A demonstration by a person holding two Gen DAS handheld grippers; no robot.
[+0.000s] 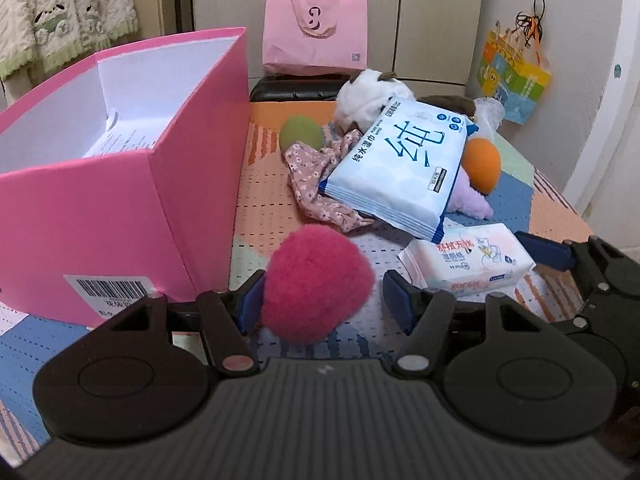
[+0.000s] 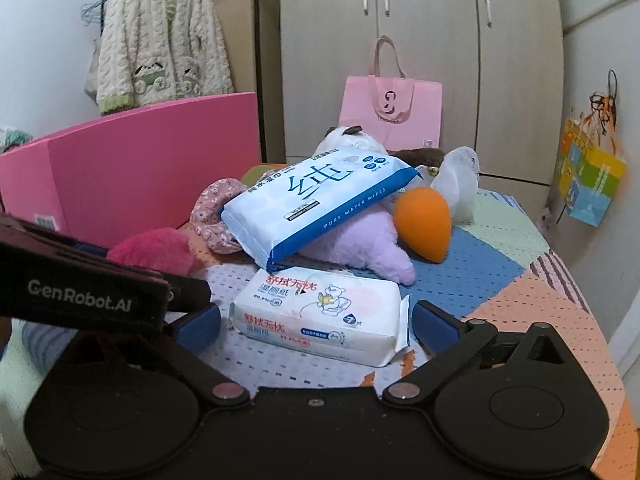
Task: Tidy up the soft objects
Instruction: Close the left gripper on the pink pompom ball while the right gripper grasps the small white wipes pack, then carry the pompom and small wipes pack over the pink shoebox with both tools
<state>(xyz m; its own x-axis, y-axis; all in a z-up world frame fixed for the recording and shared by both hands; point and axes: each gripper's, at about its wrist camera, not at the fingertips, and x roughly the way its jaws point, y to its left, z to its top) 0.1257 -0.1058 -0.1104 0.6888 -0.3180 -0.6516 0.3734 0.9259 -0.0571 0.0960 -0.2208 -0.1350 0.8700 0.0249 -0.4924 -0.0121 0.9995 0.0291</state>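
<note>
- The left tongs (image 1: 320,300) straddle the magenta fluffy pom-pom (image 1: 316,284), which sits on the patchwork counter (image 1: 264,184) just right of the pink box (image 1: 120,208). The jaws stand about half open. The left pad looks to be touching the fluff, while the right pad stands clear of it, so I judge the ball bracketed rather than gripped.
- The right tongs (image 2: 316,328) are spread as wide as they go, with nothing held. The white wet-tissue pack (image 2: 320,316) lies between the blue pads, each pad just off one end.
- The relation that matters: the pack's long axis runs left to right, across the right tongs' opening, so the jaws would close on its short ends. It nearly fills the gap, which leaves little spare room.
- The right hand is plainly nearer the white pack; the left hand is nearer the pom-pom and the box.
- Farther off is a heap: a blue pure-water wipes pack (image 2: 316,208) lies tilted over a lilac plush (image 2: 368,248) and a floral cloth (image 2: 212,220), with an orange sponge egg (image 2: 424,224) to the right.
- The box is open at the top, to the near left of the heap, and is the likely destination.
</note>
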